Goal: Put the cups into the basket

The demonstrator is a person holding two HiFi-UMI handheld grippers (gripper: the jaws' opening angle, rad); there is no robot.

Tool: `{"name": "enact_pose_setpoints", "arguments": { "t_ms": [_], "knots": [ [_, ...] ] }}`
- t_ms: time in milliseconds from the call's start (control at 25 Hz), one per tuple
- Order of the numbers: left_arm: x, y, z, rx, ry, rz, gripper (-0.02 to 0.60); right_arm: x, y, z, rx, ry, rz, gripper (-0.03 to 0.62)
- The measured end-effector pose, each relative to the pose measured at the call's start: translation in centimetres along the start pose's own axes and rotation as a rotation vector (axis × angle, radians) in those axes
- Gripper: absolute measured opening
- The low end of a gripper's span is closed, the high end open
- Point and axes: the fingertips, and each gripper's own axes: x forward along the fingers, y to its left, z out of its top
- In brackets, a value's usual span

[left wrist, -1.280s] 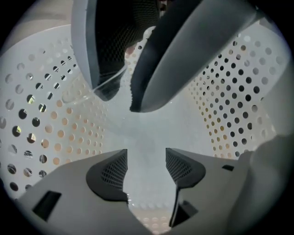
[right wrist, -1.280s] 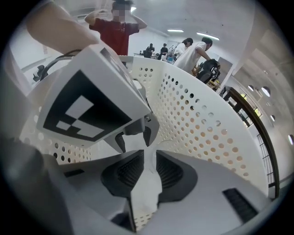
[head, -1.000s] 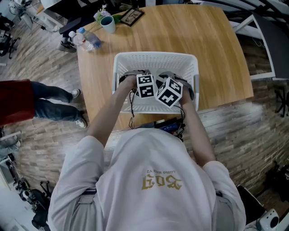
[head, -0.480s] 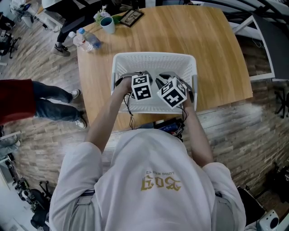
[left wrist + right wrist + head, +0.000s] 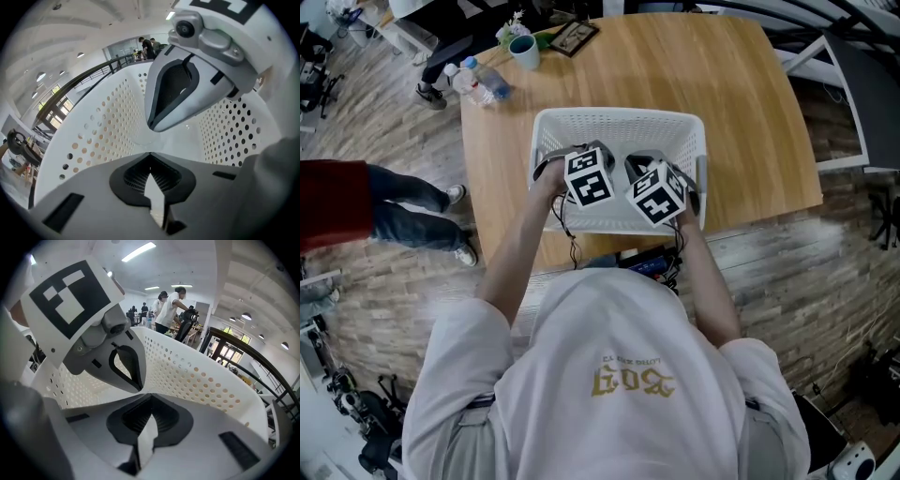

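1. White perforated basket (image 5: 619,122) sits on the wooden table (image 5: 750,112), close to its near edge.
2. Left gripper (image 5: 150,153) is lowered into the basket's left half. Its jaws are pressed together at the tips with nothing between them.
3. Right gripper (image 5: 151,394) hangs just beside it in the right half, its jaws likewise closed and empty.
4. A blue-green cup (image 5: 523,49) stands at the table's far left corner, well apart from the basket and near two bottles (image 5: 486,82).

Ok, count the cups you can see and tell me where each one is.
1. A cup stands at the far left corner of the table, outside the white basket. More may lie hidden inside the basket.
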Motion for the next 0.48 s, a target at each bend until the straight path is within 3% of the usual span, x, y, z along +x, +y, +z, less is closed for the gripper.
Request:
{"name": "enact_pose_setpoints", "arguments": {
  "t_ms": [200,480],
  "knots": [
    [-0.9,0.9,0.2,-0.054,-0.046,0.066,0.008,-0.7,-0.8,0.3,0.037,-0.025,-0.029,0.012],
    [-3.4,3.0,1.0,-0.216,-0.186,0.175,0.008,-1.9,-2.1,1.3,0.089,-0.096,-0.085,0.012]
  ]
}}
